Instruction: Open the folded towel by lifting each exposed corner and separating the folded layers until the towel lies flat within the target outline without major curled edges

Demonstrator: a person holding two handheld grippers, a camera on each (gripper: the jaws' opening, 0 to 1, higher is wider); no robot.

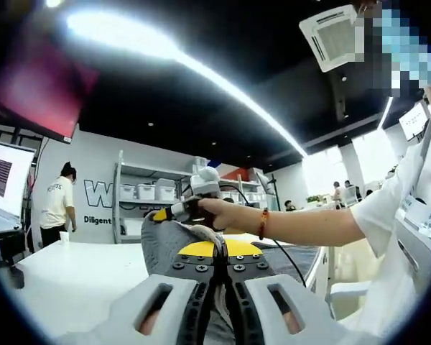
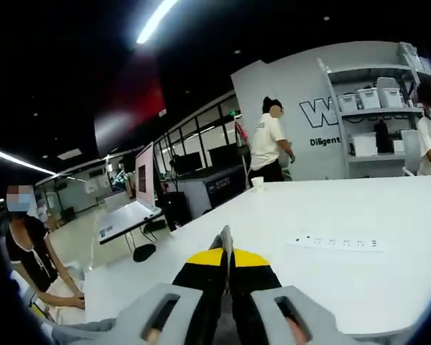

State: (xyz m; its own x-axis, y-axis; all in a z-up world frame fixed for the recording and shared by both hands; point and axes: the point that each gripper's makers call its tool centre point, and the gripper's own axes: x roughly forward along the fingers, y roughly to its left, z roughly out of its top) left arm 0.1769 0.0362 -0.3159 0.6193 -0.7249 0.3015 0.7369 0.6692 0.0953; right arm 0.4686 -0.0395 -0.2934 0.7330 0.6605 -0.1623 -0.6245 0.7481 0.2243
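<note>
1. On the grey back wall (image 2: 302,93), in the right gripper view, stand large white letters beginning "W" (image 2: 314,112); a shelf rack (image 2: 366,100) hides the rest.
2. Below them on the same wall a smaller white line (image 2: 325,141) starts "Diligent", the rest again hidden by the rack.
3. In the left gripper view the same wall (image 1: 93,162) shows the big "W" (image 1: 98,192) and under it the line "Diligent" (image 1: 98,221), cut off by the rack (image 1: 147,198).
4. A person's white shirt (image 1: 56,201) carries dark print on the back, too small to read.
5. A badge (image 1: 422,219) on the near person's chest bears print that cannot be read.
</note>
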